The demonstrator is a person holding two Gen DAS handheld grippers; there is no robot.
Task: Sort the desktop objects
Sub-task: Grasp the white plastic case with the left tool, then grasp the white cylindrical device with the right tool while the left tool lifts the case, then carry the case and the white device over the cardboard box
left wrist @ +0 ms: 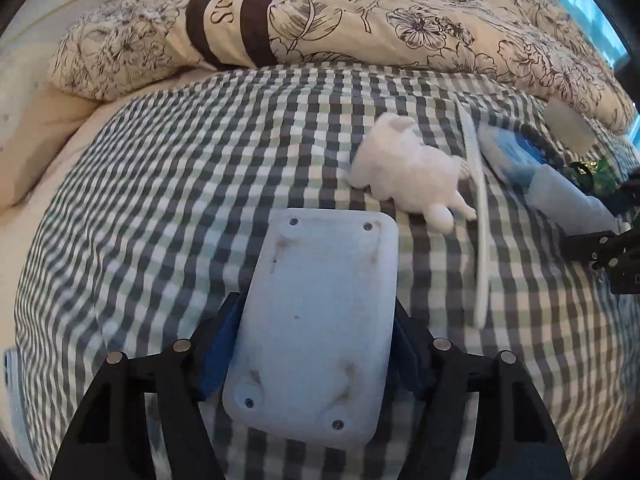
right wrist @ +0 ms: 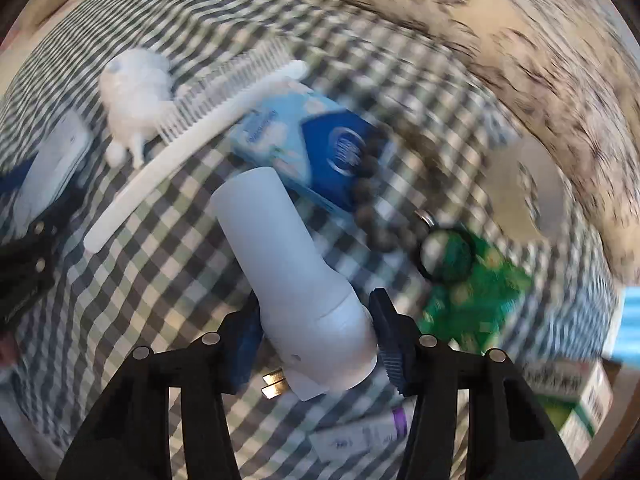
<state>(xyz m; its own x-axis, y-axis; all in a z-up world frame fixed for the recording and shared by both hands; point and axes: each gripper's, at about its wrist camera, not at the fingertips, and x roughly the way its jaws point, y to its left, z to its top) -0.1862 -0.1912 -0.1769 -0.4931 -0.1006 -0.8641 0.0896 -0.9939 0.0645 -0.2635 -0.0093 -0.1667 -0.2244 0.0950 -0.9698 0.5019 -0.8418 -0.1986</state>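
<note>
Gingham bedding in grey, green and white (left wrist: 180,200) covers the whole work surface, bounded at the far side by a cream quilt printed with black flowers (left wrist: 420,12). Left of the left gripper (left wrist: 316,344) the checked cloth lies open and bare out to its rounded edge, while the right half is crowded.

That left gripper has its blue-padded jaws closed against the sides of a flat pale-blue plastic box with rounded corners and screws at each corner (left wrist: 320,312), holding it above the cloth. Just beyond the box lies a white plush animal toy (left wrist: 408,168), touching the teeth of a long white plastic comb (left wrist: 480,216).

The right gripper (right wrist: 316,344) clamps the thick end of a pale-blue cylindrical plug-in device with metal prongs (right wrist: 288,264), its narrow end pointing toward a blue-and-white tissue packet (right wrist: 312,140).

Only the blurred right wrist view shows the clutter beyond: a dark beaded bracelet (right wrist: 372,184) draped over the packet, a green printed packet (right wrist: 480,292), a small tube with a purple band (right wrist: 360,436) and a green-and-white carton (right wrist: 576,396) near the lower right edge. Only the left wrist view shows the striped band on the quilt.
</note>
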